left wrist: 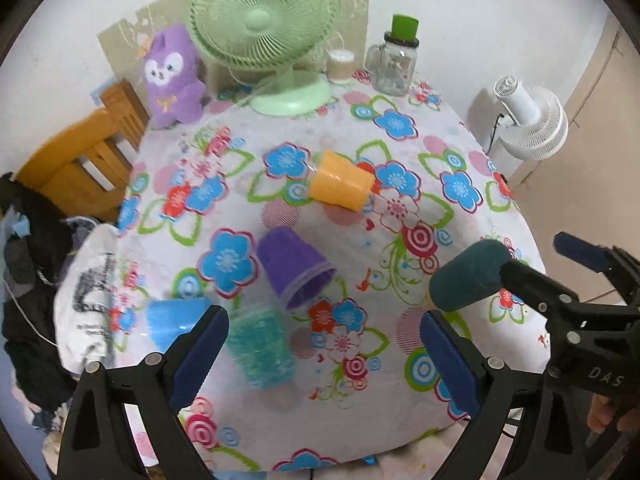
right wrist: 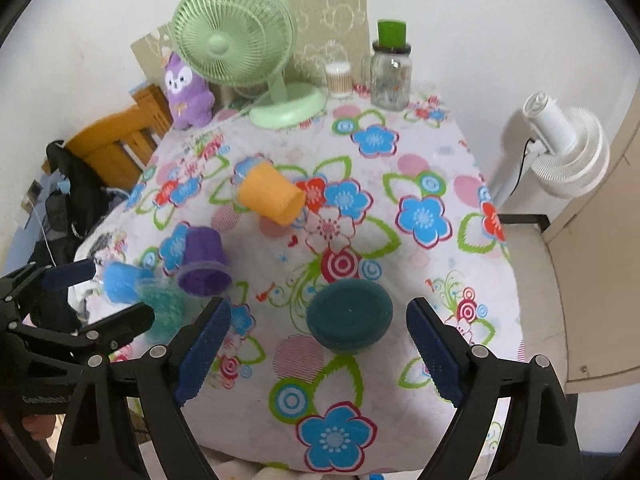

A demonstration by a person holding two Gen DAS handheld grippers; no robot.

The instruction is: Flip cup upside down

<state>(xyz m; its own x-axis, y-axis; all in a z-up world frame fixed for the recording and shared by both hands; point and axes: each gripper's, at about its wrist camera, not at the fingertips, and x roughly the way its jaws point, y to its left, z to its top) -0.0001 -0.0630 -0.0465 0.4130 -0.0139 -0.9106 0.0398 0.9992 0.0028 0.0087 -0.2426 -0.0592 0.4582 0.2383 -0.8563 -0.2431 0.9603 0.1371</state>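
Note:
Several cups are on the floral tablecloth [left wrist: 420,152]. An orange cup [left wrist: 340,182] lies on its side mid-table; it also shows in the right wrist view [right wrist: 272,198]. A purple cup [left wrist: 294,266] [right wrist: 204,262], a light blue cup [left wrist: 174,322] [right wrist: 120,282] and a teal glitter cup [left wrist: 260,346] [right wrist: 162,312] sit at the near left. A dark teal cup [right wrist: 350,316] stands upside down between my right gripper's [right wrist: 318,350] open fingers, untouched; it also shows in the left wrist view [left wrist: 468,276]. My left gripper [left wrist: 324,360] is open above the glitter cup.
A green desk fan [left wrist: 272,32], a purple plush toy [left wrist: 172,76], a glass jar with a green lid [left wrist: 394,60] and a small container [left wrist: 340,66] stand at the table's far edge. A wooden chair [left wrist: 76,164] is at left, a white fan [left wrist: 528,120] at right.

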